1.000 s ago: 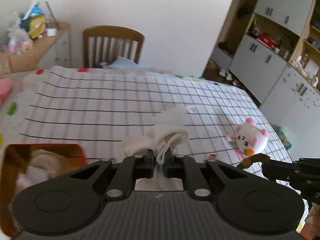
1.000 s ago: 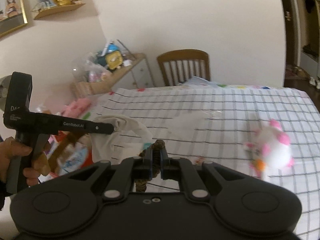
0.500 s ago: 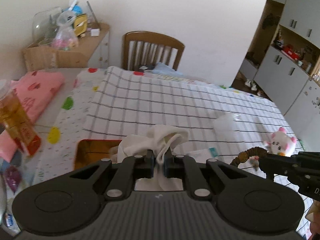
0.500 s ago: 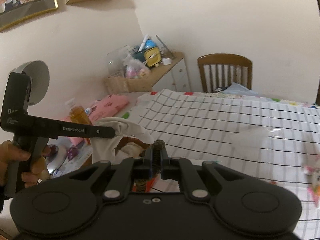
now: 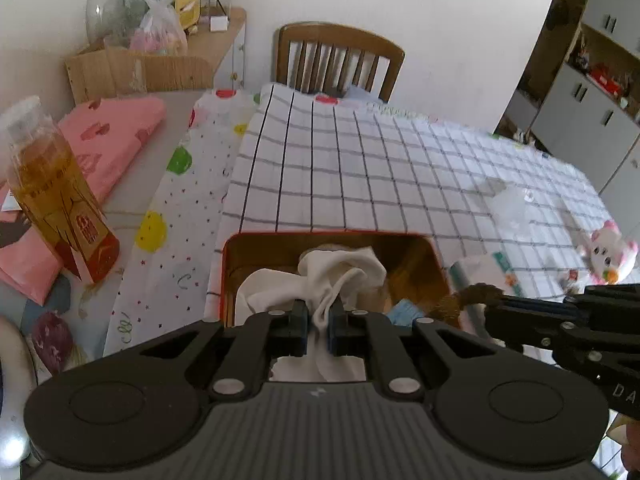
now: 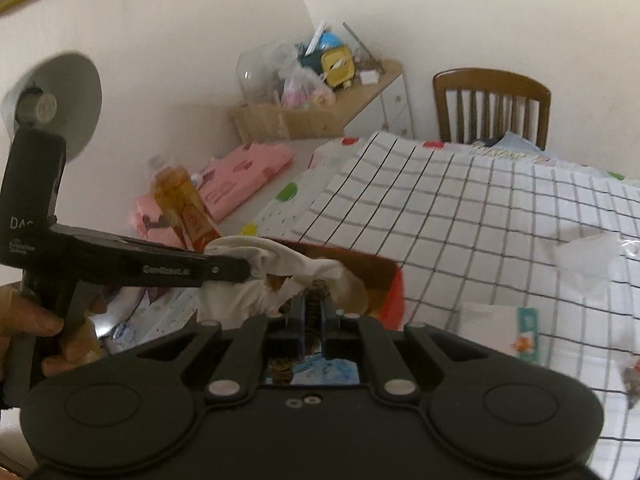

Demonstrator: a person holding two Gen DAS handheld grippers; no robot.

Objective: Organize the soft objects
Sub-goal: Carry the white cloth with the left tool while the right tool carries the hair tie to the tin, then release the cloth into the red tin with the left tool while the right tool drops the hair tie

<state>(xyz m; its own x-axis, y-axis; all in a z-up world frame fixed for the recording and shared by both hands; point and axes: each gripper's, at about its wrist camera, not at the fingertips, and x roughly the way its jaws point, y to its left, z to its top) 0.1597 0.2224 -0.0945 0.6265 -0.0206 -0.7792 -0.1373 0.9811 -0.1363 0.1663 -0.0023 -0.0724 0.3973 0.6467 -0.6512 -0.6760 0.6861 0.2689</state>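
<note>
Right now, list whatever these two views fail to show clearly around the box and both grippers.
- Box contents: left wrist view, hidden by the white cloth in the left gripper.
- Box near side: both views, cut off by the gripper bodies.
- Brown item in the right gripper: right wrist view, mostly behind the fingers; identity unclear.
- Plush toy: left wrist view, blurred at the edge.
- Bottle label: too blurred to read.
</note>
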